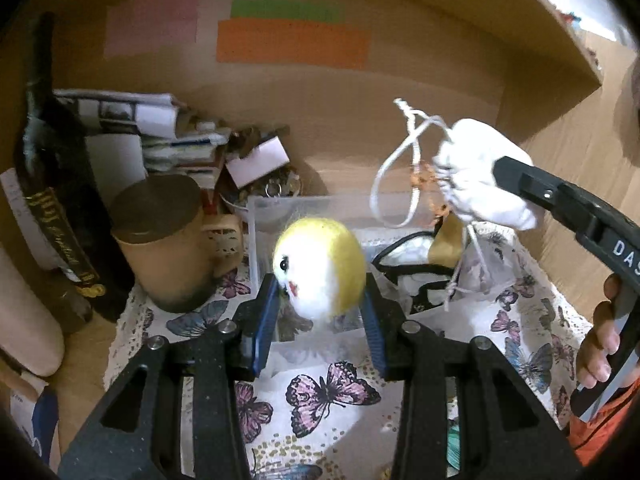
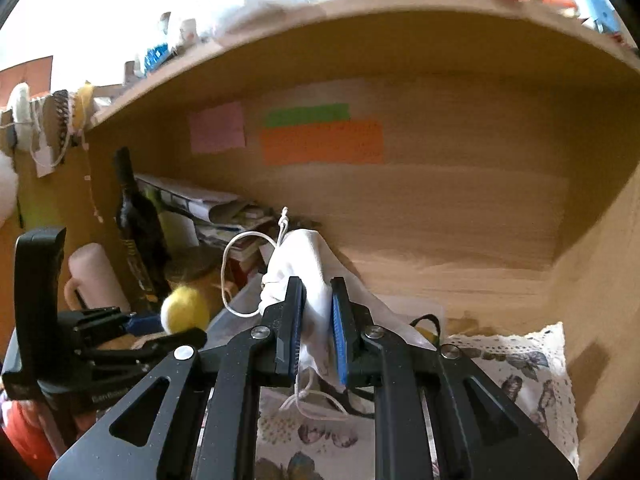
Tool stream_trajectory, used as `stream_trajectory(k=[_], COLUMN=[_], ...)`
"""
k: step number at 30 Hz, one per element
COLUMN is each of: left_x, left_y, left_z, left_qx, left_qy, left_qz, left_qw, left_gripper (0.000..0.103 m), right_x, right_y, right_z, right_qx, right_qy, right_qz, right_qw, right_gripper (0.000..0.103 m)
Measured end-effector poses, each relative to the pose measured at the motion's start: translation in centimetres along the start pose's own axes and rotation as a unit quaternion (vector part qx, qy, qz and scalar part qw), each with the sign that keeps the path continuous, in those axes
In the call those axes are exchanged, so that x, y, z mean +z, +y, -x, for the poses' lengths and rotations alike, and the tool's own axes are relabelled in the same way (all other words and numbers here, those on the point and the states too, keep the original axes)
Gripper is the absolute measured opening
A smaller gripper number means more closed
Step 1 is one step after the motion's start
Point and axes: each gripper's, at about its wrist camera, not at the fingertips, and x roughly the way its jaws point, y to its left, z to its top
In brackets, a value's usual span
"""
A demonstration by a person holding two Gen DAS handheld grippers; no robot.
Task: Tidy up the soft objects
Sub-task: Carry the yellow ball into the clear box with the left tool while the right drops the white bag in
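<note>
My left gripper (image 1: 320, 292) is shut on a round yellow and white felt ball toy (image 1: 320, 266) with a small face, held above a clear plastic box (image 1: 260, 216). The ball also shows in the right wrist view (image 2: 185, 308). My right gripper (image 2: 316, 312) is shut on a white drawstring cloth pouch (image 2: 304, 256), its cords hanging loose. In the left wrist view the pouch (image 1: 476, 168) hangs above the box's right side, with the right gripper's finger (image 1: 528, 184) on it.
A butterfly-print cloth (image 1: 332, 392) covers the shelf floor. A dark bottle (image 1: 52, 184), a tan lidded mug (image 1: 168, 240) and stacked papers (image 1: 160, 128) stand at the left. The wooden back wall (image 2: 440, 208) carries coloured paper notes (image 1: 292, 46).
</note>
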Motion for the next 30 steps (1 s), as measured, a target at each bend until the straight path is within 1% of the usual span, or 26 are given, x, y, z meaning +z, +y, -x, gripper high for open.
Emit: stream_trajectory(k=[6,10,17,20,23,24,25,27,29,30], left_x=[0.1,0.1,-0.2,-0.2,-0.3,-0.3,-0.4,-0.4,-0.3,-0.3], left_y=[-0.3,-0.2,-0.4,-0.4,-0.4,-0.5,-0.6,-0.8,-1.0,-1.0], left_z=[-3.1,-4.4,-5.5,-5.7,-5.5,-5.2,-4.7,-3.8,-3.0,-2.5], left_qx=[0.009,0.009,0.010,0.011,0.012,0.013,0.015,0.019,0.019,0.018], left_qy=[0.030,0.047,0.059,0.060,0.057,0.054,0.050,0.039,0.031,0.028], left_qz=[-0.018,-0.019,-0.027,-0.026,-0.028,-0.030,-0.031,-0.035,-0.036,-0.035], left_qw=[0.9993,0.9987,0.9979,0.9978,0.9979,0.9980,0.9982,0.9985,0.9987,0.9988], left_gripper=[0.040,0.040,0.040,0.044,0.051,0.055,0.059,0.064,0.066,0.068], right_x=[-0.9,-1.7,-2.9,-3.2,-3.1,-3.1,-3.1,-3.0,-2.7,-2.6], right_y=[0.1,-0.1,-0.5,-0.4,-0.3,-0.4,-0.5,-0.7,-0.8,-0.8], right_z=[-4.0,-6.3,-8.9,-9.2,-9.0,-8.7,-8.5,-7.8,-7.4,-7.1], right_qx=[-0.011,-0.015,-0.014,-0.016,-0.016,-0.014,-0.013,-0.011,-0.008,-0.008], right_qy=[0.052,0.089,0.150,0.164,0.169,0.169,0.169,0.166,0.159,0.154], right_qz=[0.008,0.006,0.011,0.019,0.021,0.020,0.020,0.018,0.016,0.016], right_qw=[0.999,0.996,0.989,0.986,0.985,0.985,0.985,0.986,0.987,0.988], right_gripper=[0.013,0.013,0.013,0.016,0.017,0.018,0.021,0.026,0.034,0.036])
